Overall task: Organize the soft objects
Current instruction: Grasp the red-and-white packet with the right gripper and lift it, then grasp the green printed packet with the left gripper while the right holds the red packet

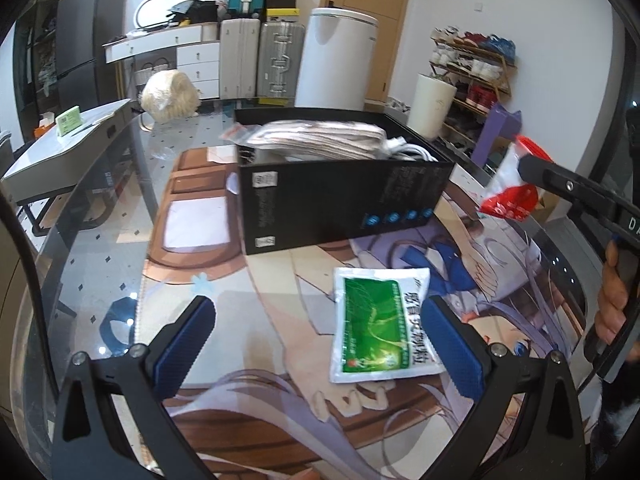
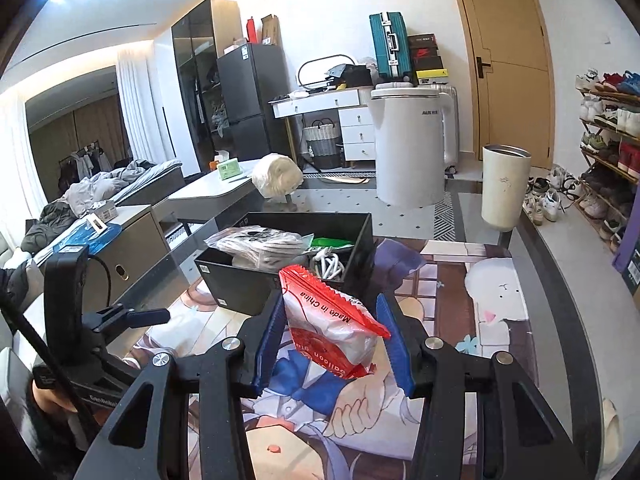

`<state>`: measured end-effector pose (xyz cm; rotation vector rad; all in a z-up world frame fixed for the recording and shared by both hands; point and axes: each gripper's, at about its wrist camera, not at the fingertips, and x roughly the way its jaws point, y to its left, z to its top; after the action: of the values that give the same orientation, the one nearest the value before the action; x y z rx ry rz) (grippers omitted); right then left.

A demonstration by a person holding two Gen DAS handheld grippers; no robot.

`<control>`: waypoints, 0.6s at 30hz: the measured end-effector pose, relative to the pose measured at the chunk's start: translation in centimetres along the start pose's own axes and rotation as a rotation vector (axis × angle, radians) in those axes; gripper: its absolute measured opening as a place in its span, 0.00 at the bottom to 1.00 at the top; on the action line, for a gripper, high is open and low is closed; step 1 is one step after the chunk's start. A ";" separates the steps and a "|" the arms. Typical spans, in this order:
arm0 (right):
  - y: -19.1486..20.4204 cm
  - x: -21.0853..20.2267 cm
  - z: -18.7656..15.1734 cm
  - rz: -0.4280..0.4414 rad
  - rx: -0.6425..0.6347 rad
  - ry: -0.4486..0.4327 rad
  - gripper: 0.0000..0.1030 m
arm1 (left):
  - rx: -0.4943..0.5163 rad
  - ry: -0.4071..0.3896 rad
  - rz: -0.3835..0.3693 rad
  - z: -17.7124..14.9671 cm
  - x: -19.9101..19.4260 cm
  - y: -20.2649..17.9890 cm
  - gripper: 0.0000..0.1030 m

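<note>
One red-and-white crinkly plastic packet (image 2: 334,322) is pinched upright between the right gripper (image 2: 332,346) pads; the open black cardboard box (image 2: 240,288) lies beyond at eleven o'clock. The left gripper (image 1: 320,344), jaws wide and empty, hovers beside the flat green-and-white sachet (image 1: 380,324).

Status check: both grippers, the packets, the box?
Right gripper shut on red-and-white packet, short of black box. Left gripper open over green packet on mat. Nothing in the way.

Box (image 1: 344,200) behind packet (image 1: 380,328) on mat (image 1: 256,320) (kettle (image 1: 336,56) farther back).
</note>
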<state>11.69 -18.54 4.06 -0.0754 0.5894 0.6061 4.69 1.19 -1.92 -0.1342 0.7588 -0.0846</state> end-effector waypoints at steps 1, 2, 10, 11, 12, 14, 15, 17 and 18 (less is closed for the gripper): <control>0.2 0.1 0.0 0.002 -0.004 0.003 0.46 | 0.006 0.005 -0.003 0.0 0.0 -0.3 1.00; 0.4 0.0 0.0 0.004 -0.009 0.005 0.46 | 0.013 0.010 -0.005 0.0 0.1 -0.5 1.00; 0.8 0.5 -0.3 0.020 -0.022 0.025 0.46 | 0.056 0.090 -0.011 -0.3 2.0 -2.6 1.00; 0.9 0.6 -0.2 0.020 -0.024 0.026 0.46 | 0.065 0.099 -0.013 -0.4 2.2 -2.9 1.00; 1.0 0.7 -0.2 0.020 -0.025 0.027 0.46 | 0.073 0.109 -0.014 -0.4 2.5 -3.2 0.99; 1.1 0.7 -0.2 0.024 -0.028 0.028 0.46 | 0.092 0.135 0.001 -0.6 2.9 -3.7 0.98; 1.1 0.7 -0.2 0.024 -0.029 0.029 0.46 | 0.101 0.142 0.013 -0.6 3.0 -3.9 0.98; 1.1 0.8 -0.2 0.024 -0.029 0.029 0.46 | 0.115 0.146 0.027 -0.6 3.2 -4.2 0.96; 1.1 0.8 -0.2 0.024 -0.028 0.030 0.46 | 0.119 0.147 0.029 -0.7 3.2 -4.3 0.94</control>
<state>11.51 -17.27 3.58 -0.1044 0.6116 0.6378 6.41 -3.52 -3.92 -0.0038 0.8997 -0.1126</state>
